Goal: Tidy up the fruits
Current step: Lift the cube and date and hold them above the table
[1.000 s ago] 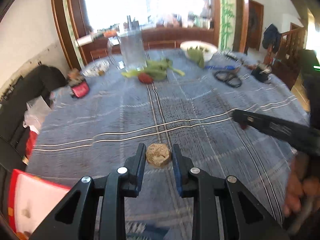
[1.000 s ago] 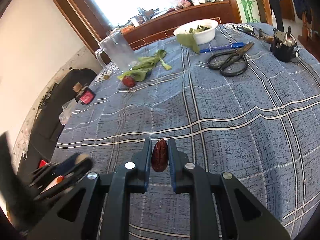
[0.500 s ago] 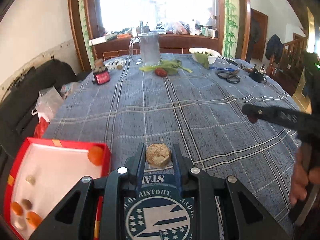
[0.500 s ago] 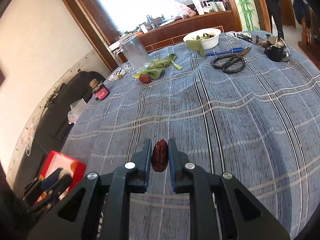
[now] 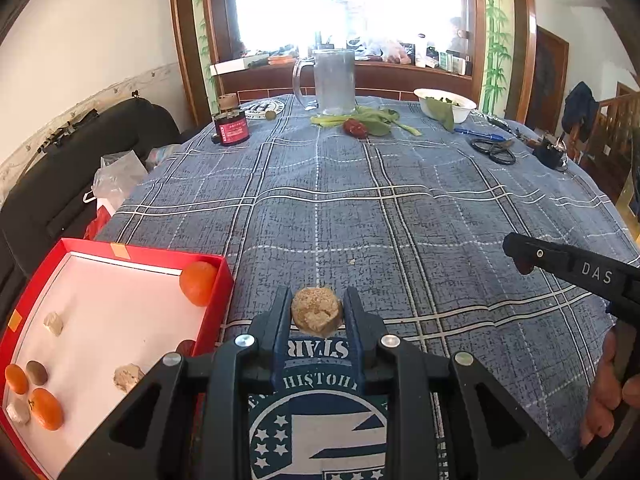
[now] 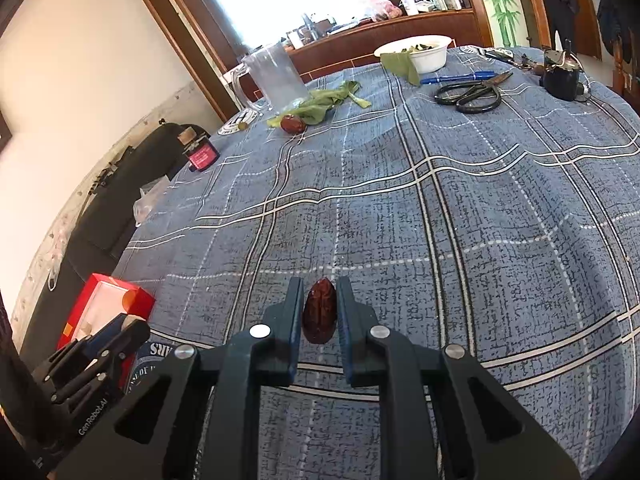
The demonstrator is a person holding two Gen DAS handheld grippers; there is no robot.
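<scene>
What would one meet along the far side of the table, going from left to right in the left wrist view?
Dark red jar → glass mug → red fruit on the green leaves → white bowl → blue pen → black scissors.

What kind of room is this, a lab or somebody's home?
Most likely a home dining or living room: a round table under a blue plaid tablecloth, a dark sofa along the wall, a big wood-framed window, and everyday clutter like scissors and a bowl of greens.
</scene>
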